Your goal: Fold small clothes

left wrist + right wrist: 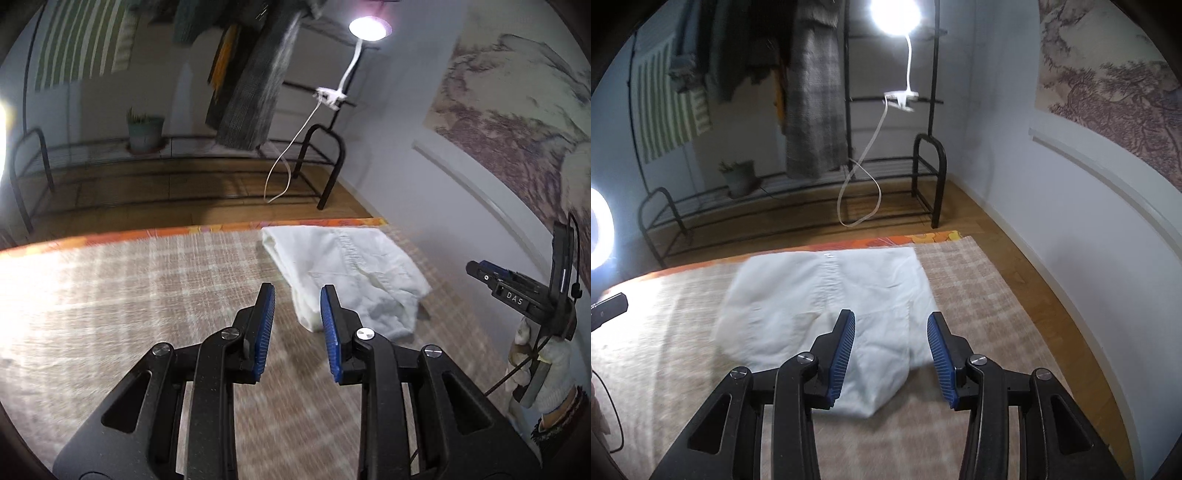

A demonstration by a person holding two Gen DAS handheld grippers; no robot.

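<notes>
Both sets of jaws stand apart with nothing between them: the left gripper (297, 291) and the right gripper (891, 317) hang above the folded white cotton garment (827, 306). It lies on the beige checked cloth (979, 280) near the far orange edge, long axis running toward the grippers, narrow end nearest. The loose top layer could spring open, since nothing pins it.
</notes>
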